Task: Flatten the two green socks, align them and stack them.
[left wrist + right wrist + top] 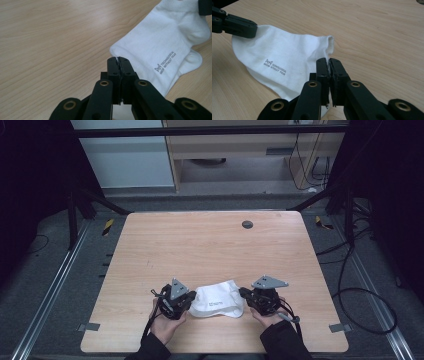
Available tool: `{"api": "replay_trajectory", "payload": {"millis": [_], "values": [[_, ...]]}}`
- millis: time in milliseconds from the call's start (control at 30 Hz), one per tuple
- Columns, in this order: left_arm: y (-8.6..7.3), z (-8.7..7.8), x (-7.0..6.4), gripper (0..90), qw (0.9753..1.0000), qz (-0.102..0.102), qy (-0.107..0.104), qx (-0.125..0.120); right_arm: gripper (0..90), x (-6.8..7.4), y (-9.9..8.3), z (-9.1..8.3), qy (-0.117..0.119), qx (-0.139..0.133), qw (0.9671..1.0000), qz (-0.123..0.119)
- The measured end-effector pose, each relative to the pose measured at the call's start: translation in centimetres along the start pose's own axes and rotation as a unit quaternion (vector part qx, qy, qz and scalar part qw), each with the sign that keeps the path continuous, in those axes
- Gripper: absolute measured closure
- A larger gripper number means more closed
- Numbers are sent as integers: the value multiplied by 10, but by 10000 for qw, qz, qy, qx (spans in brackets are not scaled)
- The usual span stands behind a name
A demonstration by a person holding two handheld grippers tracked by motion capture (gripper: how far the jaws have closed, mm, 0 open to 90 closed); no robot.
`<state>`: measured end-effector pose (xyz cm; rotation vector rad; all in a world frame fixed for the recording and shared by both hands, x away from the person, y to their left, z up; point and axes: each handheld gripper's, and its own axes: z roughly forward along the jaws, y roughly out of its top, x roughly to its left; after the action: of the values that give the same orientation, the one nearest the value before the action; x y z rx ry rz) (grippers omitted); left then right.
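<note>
On the wooden table (210,245), near its front edge, the white sock (218,300) lies between your hands. Your left gripper (117,60) pinches one end of it, your right gripper (328,61) the cuff edge.

High view is looking down from above; both gripper views (close in) are sharing the sock (160,47).

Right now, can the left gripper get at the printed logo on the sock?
Probably not yet: the left gripper is shut on the white sock at its edge. The logo lies bare nearby, but it would have to let go first.
</note>
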<state>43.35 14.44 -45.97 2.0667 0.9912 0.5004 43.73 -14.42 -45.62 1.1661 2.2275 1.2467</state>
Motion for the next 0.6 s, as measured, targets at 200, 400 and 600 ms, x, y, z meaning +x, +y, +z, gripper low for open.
{"api": "replay_trajectory", "payload": {"millis": [200, 400, 600], "values": [[-3, 0, 1, 882, 9999, -22, -57, 102, 865, 2, -4, 0, 48, 80, 10000, -34], [-6, 3, 1, 882, 9997, 31, -31, 224, 865, 5, -9, 0, 85, 135, 9999, -18], [-8, 7, 3, 883, 9995, 10, -8, 308, 864, 8, -13, 5, 120, 290, 9995, -43]]}}
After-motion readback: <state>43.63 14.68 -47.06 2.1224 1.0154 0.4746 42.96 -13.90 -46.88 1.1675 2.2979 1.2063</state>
